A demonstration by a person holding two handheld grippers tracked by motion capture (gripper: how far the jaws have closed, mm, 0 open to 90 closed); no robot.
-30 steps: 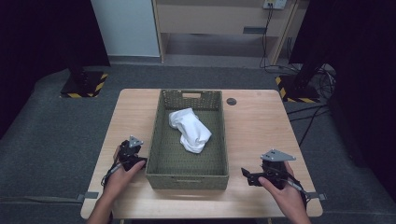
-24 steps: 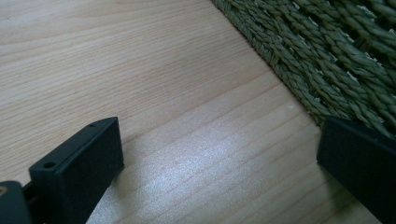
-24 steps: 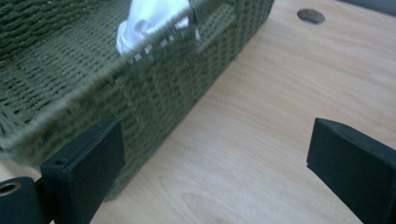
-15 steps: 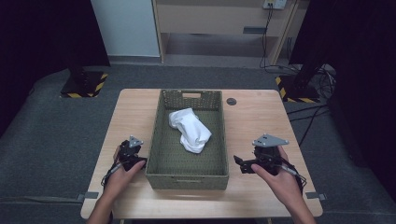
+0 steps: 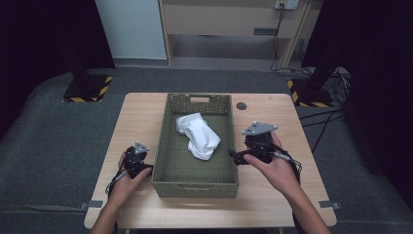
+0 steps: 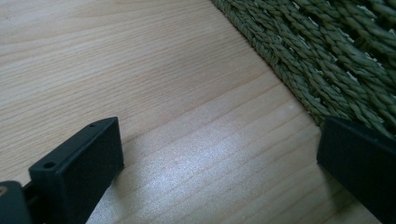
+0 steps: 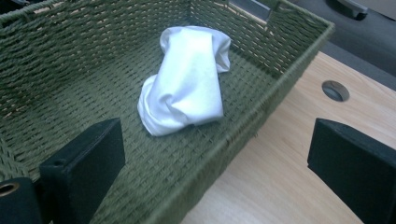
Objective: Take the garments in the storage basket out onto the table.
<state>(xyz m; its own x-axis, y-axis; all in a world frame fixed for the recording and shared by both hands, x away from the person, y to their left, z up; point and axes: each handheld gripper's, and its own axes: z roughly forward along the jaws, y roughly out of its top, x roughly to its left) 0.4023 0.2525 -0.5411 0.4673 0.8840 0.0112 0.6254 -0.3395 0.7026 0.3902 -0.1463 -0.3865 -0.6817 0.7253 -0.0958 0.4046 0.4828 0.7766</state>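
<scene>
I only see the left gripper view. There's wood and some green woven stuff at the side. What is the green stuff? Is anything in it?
Observer: It's a basket. A white cloth lies inside, toward the far end.
Operator: Where's the other tool?
Observer: The right tool is at the basket's right rim. Its jaws are open and it faces the cloth.
Operator: Is anything else on the table?
Observer: Yes, there's a small dark round spot on the table, beside the basket's far right corner.
</scene>
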